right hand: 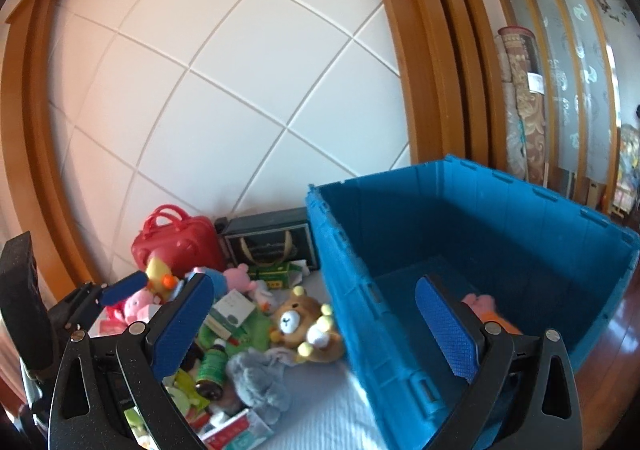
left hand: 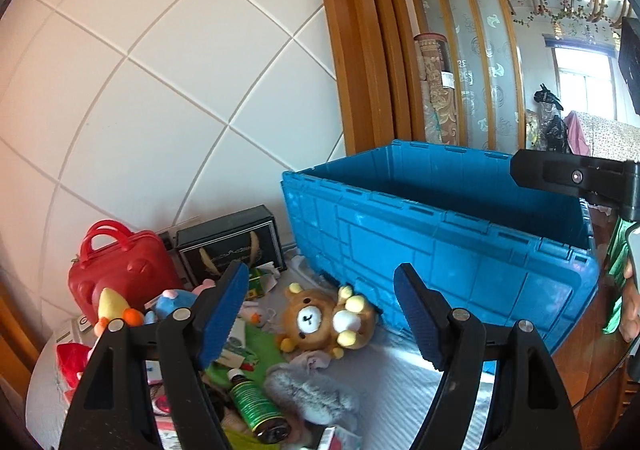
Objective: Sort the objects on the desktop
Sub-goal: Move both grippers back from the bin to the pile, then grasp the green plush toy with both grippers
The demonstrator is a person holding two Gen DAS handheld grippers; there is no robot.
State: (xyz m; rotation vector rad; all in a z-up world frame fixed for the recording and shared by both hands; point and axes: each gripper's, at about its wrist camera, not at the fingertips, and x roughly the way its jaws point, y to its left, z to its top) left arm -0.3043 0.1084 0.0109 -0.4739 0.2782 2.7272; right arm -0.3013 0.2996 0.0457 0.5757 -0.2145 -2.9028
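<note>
A big blue crate [left hand: 440, 246] stands on the table at the right; in the right wrist view [right hand: 500, 250] a pink and orange plush [right hand: 486, 308] lies inside it. A brown bear plush [left hand: 324, 320] [right hand: 306, 326] lies against the crate's left wall. My left gripper [left hand: 320, 314] is open and empty above the bear and the pile. My right gripper [right hand: 316, 330] is open and empty, held above the crate's near left wall. The left gripper's blue pad [right hand: 120, 288] shows at the left of the right wrist view.
The pile left of the crate holds a red toy case [left hand: 120, 270], a black box [left hand: 232, 242], a green bottle [left hand: 256, 406], a grey furry cloth [left hand: 312, 394], small plush toys [left hand: 172, 302] and packets. A tiled wall stands behind; a wooden frame lies to the right.
</note>
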